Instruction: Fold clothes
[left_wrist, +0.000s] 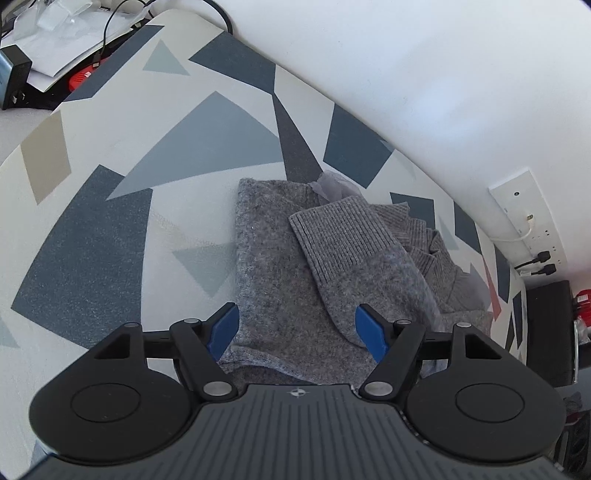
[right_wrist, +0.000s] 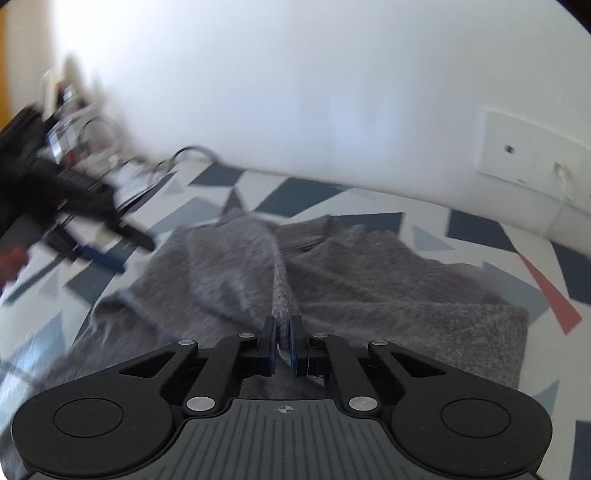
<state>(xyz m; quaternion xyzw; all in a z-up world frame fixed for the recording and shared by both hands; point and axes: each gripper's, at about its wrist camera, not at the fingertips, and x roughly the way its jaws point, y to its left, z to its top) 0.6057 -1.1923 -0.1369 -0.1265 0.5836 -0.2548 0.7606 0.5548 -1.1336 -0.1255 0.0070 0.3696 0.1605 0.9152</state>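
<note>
A grey knit sweater (left_wrist: 280, 273) lies partly folded on a table with a geometric patterned cloth (left_wrist: 92, 229). A ribbed-cuff sleeve (left_wrist: 343, 240) lies across its body. My left gripper (left_wrist: 297, 328) is open just above the sweater's near edge, blue pads either side of the sleeve's base. In the right wrist view my right gripper (right_wrist: 283, 339) is shut on a raised fold of the sweater (right_wrist: 369, 295), pulling the fabric into a ridge. The left gripper (right_wrist: 96, 221) appears blurred at the far left there.
A white wall (left_wrist: 406, 74) runs behind the table, with a socket panel and plugged cables (left_wrist: 532, 229). Papers, cables and a black box (left_wrist: 14, 74) clutter the table's far left corner. A black object (left_wrist: 550, 332) stands beyond the table's right end.
</note>
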